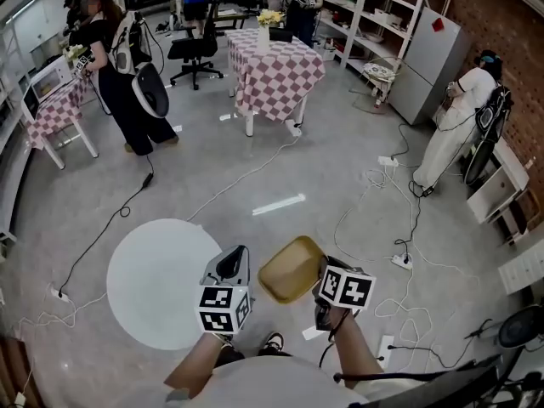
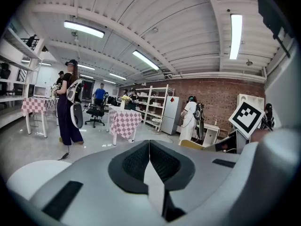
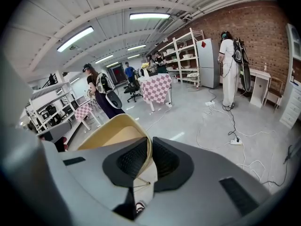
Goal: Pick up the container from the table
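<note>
The container (image 1: 291, 269) is a shallow tan tray, held in the air over the floor just right of the round white table (image 1: 157, 283). My right gripper (image 1: 327, 272) is shut on its rim. In the right gripper view the tan wall (image 3: 113, 133) runs between the pads (image 3: 134, 159), pinched at the right gripper (image 3: 149, 157). My left gripper (image 1: 231, 263) hovers at the table's right edge, beside the container and apart from it. Its jaws meet in the left gripper view, where the left gripper (image 2: 149, 157) holds nothing. A corner of the container (image 2: 190, 145) shows to its right.
Cables and a power strip (image 1: 401, 262) lie on the floor to the right. A checkered table (image 1: 276, 66) stands farther off, with a person in black (image 1: 127, 92) at the left and a person in white (image 1: 455, 117) at the right. A grey fridge (image 1: 429, 62) stands by shelves.
</note>
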